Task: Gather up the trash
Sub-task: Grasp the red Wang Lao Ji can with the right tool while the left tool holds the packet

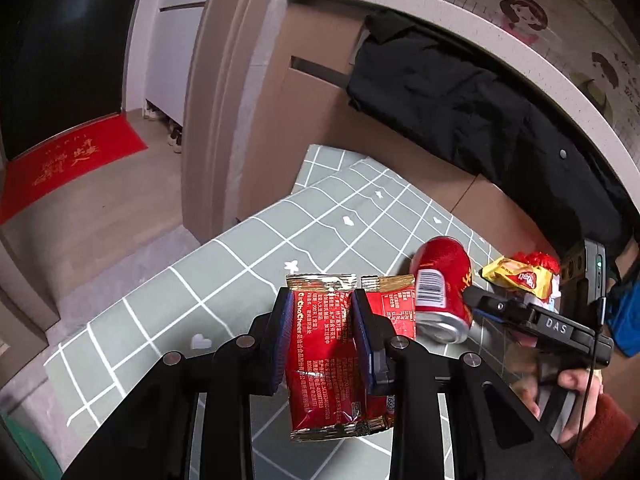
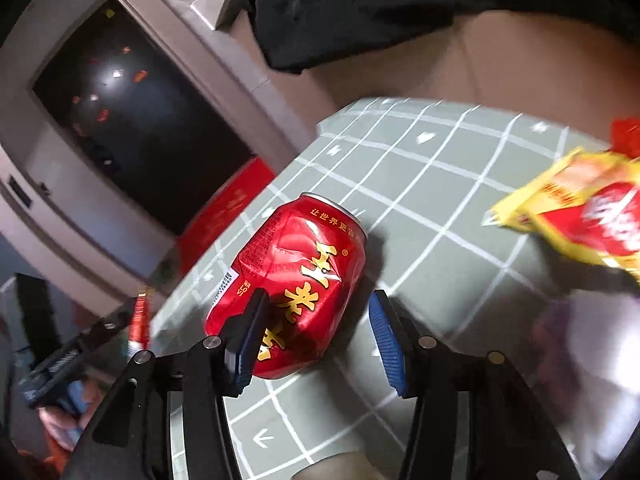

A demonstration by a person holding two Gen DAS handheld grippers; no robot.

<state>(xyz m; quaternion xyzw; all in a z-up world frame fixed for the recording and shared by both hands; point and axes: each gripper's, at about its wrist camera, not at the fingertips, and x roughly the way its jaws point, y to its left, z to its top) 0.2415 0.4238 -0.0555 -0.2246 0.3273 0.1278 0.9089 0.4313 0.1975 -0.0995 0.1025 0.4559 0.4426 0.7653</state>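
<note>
I am gripping two red snack packets [image 1: 320, 344] in my left claw [image 1: 320, 320] while my right claw [image 2: 316, 336], spread open, is straddling the dented red can [image 2: 296, 280] lying mid-frame on the worktop [image 2: 440, 184]; closing off-centre risks rolling it away.

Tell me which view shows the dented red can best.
The right wrist view: the red can lies close and large, dents and lettering visible. The left wrist view shows it smaller, barcode side and silver end only.
</note>
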